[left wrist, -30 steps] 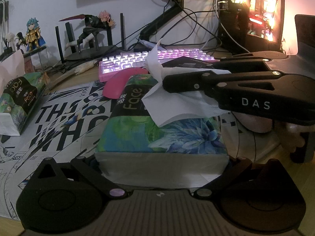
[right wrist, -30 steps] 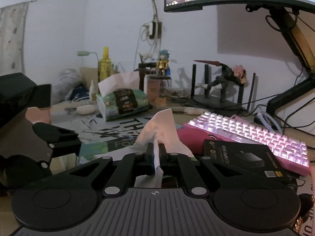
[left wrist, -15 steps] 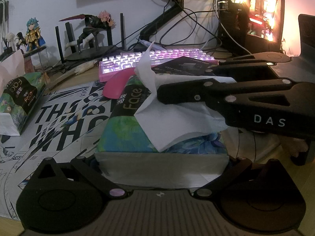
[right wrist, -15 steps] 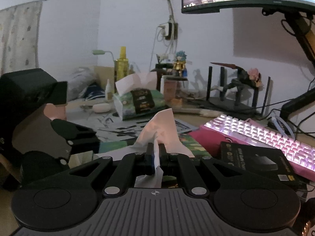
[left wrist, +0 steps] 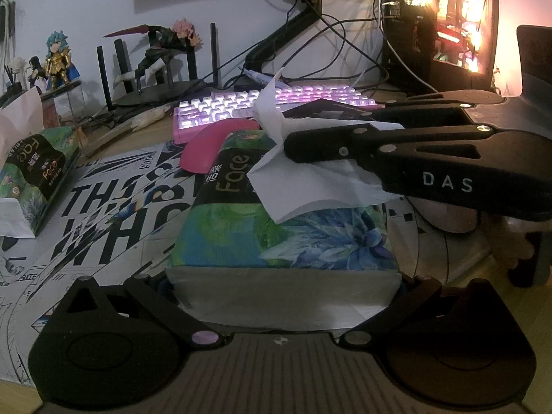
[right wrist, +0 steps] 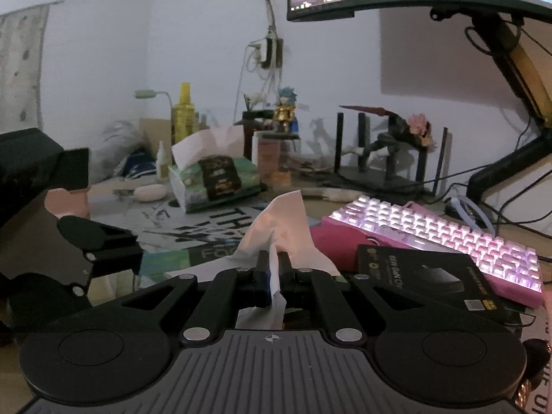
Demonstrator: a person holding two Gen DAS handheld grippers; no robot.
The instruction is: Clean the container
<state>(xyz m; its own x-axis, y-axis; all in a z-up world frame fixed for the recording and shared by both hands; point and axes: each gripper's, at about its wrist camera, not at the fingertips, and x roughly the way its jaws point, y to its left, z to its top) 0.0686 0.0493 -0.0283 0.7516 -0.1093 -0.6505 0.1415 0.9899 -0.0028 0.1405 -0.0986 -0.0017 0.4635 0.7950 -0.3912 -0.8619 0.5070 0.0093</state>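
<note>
Item: tissue pack [left wrist: 276, 241], soft plastic wrap printed with green foliage and blue flowers, a black band reading "Face" across its top, grey-white end panel toward us. It lies on the printed desk mat [left wrist: 103, 214], in front of the pink keyboard [left wrist: 262, 103] and touching the pink mouse [left wrist: 214, 148].

We hold it with the left gripper [left wrist: 283, 283], whose jaws stand wide against the pack's two sides.

Our right gripper [right wrist: 272, 269] is closed tight on a white tissue [right wrist: 276, 227], creased, its lower edge hanging over the pack's top.

A second tissue pack [left wrist: 31, 176] lies far left.
</note>
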